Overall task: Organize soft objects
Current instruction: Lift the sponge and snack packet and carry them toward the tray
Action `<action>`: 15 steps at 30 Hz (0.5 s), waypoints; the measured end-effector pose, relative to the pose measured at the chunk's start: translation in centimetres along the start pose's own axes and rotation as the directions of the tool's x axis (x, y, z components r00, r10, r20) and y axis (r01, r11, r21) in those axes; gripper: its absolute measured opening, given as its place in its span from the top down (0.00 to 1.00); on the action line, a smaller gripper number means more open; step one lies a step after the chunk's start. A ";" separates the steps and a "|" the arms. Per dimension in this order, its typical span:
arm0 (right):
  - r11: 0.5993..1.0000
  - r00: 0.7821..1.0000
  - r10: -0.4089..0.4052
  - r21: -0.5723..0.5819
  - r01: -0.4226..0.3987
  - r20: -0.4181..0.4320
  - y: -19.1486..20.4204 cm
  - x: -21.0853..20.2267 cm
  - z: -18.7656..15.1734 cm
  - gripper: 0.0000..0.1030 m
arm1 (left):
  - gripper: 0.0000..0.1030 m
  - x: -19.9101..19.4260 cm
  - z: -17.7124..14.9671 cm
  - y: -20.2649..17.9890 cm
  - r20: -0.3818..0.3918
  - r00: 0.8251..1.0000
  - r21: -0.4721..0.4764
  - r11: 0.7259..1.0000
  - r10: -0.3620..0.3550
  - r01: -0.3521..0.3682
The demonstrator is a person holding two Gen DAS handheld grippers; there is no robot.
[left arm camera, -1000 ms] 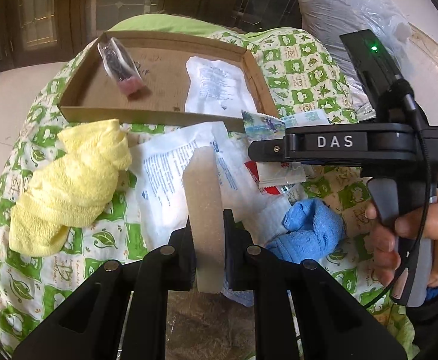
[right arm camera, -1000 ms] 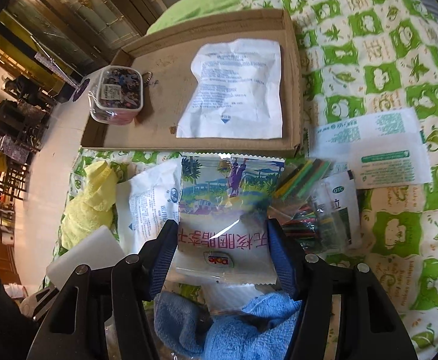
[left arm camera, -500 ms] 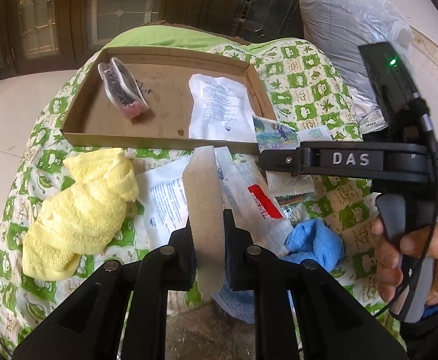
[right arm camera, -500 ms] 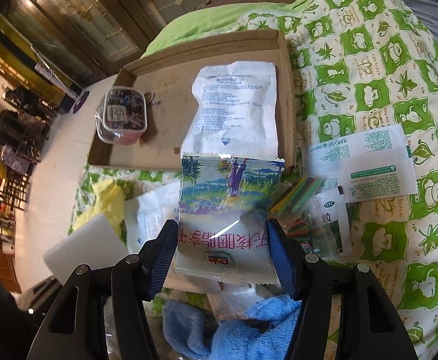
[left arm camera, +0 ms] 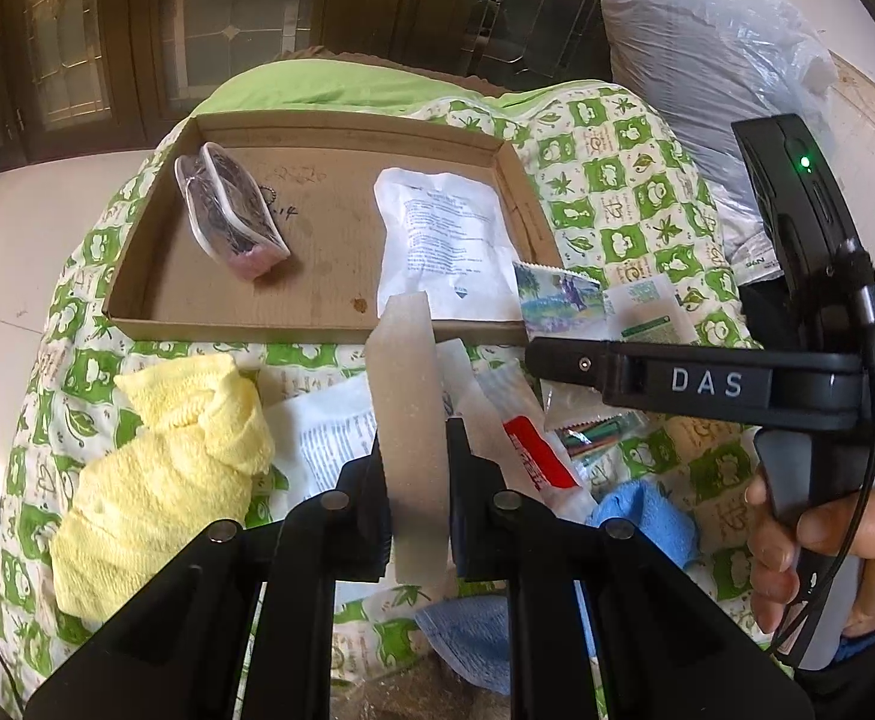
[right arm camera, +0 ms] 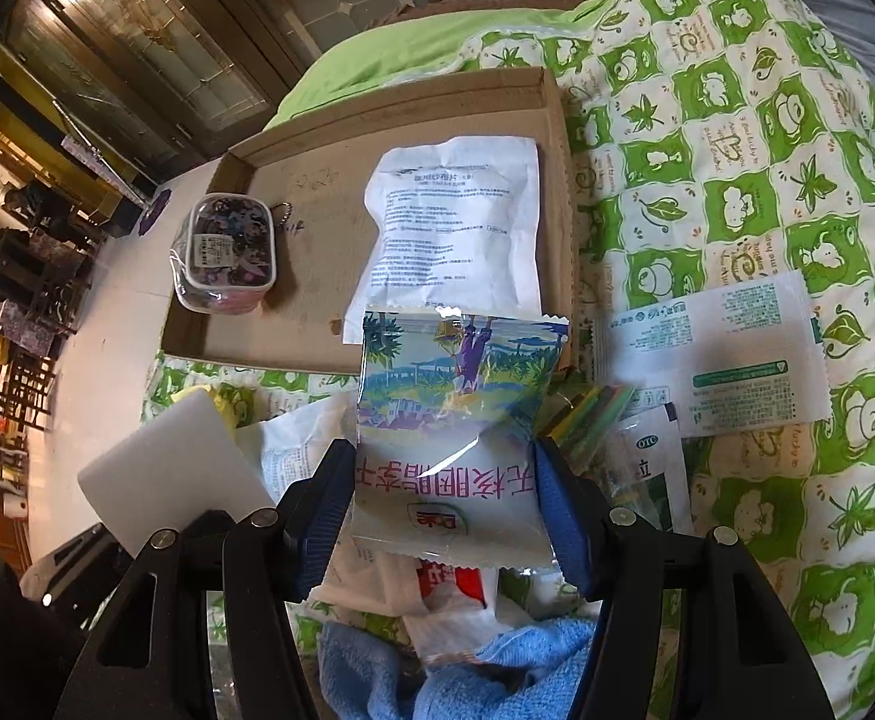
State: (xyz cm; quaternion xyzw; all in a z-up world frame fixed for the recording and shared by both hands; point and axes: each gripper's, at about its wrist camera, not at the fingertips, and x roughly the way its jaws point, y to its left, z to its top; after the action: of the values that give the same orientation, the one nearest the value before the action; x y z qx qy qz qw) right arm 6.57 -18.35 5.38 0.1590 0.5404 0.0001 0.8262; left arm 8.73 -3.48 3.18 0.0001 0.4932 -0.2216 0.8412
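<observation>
Hovering level above the cluttered quilt [right arm camera: 737, 138], the right hand-held gripper [right arm camera: 446, 504] pinches a snack packet [right arm camera: 455, 420] near the cardboard tray's [left arm camera: 137, 294] front edge. The left hand-held gripper [left arm camera: 413, 480] clamps a white sponge [left arm camera: 410, 420] upright, its lower end possibly hidden between the fingers.

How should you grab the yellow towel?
Pinch the yellow towel at its raised, bunched top fold, probably coming straight down from above. It lies crumpled on the cloth, so that hump gives the fingers something thick to close on.
</observation>
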 end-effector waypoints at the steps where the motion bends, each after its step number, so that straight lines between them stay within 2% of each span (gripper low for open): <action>1: 1.000 1.000 -0.002 -0.002 0.002 -0.001 0.0 0.1 0.1 0.42 | 0.89 0.1 0.1 0.1 0.000 1.000 -0.001 1.000 0.000 0.000; 15: 0.999 0.999 -0.030 -0.042 0.031 0.021 0.7 0.2 2.6 0.42 | 0.89 1.2 2.3 1.1 0.001 1.000 -0.001 1.000 0.008 -0.008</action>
State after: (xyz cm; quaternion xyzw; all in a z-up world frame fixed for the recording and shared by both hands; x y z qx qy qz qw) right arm 9.12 -18.37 6.31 0.1333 0.5342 -0.0027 0.8348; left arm 11.54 -3.47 3.11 0.0013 0.4930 -0.2181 0.8423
